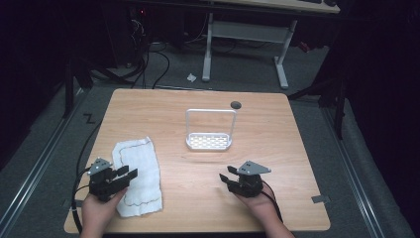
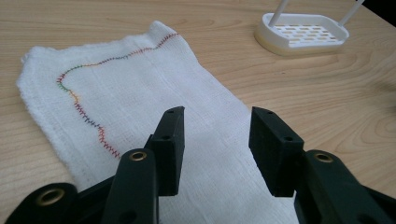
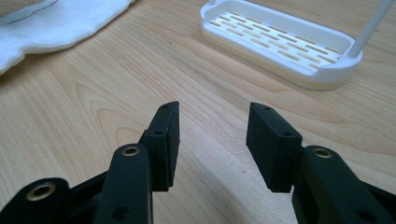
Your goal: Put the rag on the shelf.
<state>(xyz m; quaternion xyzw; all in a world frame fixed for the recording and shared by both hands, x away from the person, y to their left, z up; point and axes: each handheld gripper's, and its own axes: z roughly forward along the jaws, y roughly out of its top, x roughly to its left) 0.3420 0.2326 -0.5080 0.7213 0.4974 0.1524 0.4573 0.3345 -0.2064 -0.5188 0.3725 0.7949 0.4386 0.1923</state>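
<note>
A white cloth [image 1: 137,176] with a wavy multicoloured stitch line lies flat at the front left of the wooden table [image 1: 277,148]. My left gripper [image 1: 125,174] hovers over its near left part, open, with nothing between the jaws; the cloth [image 2: 140,93] spreads out under and ahead of the left gripper [image 2: 216,140]. A white slotted rack [image 1: 209,141] with a tall wire hoop stands at mid table. My right gripper [image 1: 227,177] rests open above bare wood at the front right; the rack [image 3: 280,44] lies beyond the right gripper [image 3: 212,140], with the cloth [image 3: 56,21] at far left.
A small dark round hole [image 1: 236,104] marks the table near its far edge. Beyond the table stand a white desk frame [image 1: 245,34], loose cables [image 1: 148,59] and a scrap of paper [image 1: 191,77] on the grey floor.
</note>
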